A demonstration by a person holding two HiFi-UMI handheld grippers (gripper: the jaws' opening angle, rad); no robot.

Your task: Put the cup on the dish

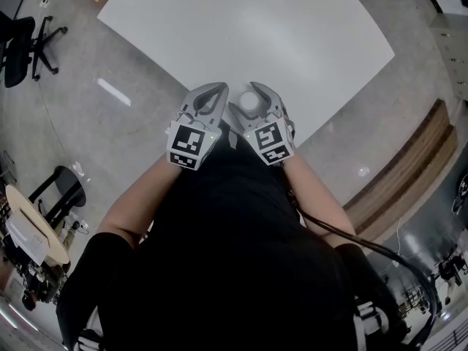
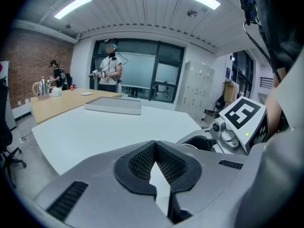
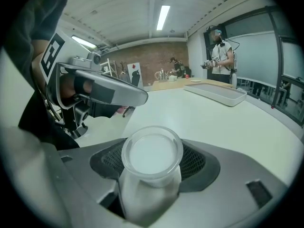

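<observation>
Translucent cup [image 3: 151,158] is seen at lower centre, mouth up and long axis judged near vertical, between the wide-spread jaws of the right gripper [image 3: 154,148] by the worktop [image 3: 228,122] near edge. Left gripper [image 2: 155,146] jaws are pressed together, empty. If clipped by a pad, the cup could be tipped or pushed off that edge.
</observation>
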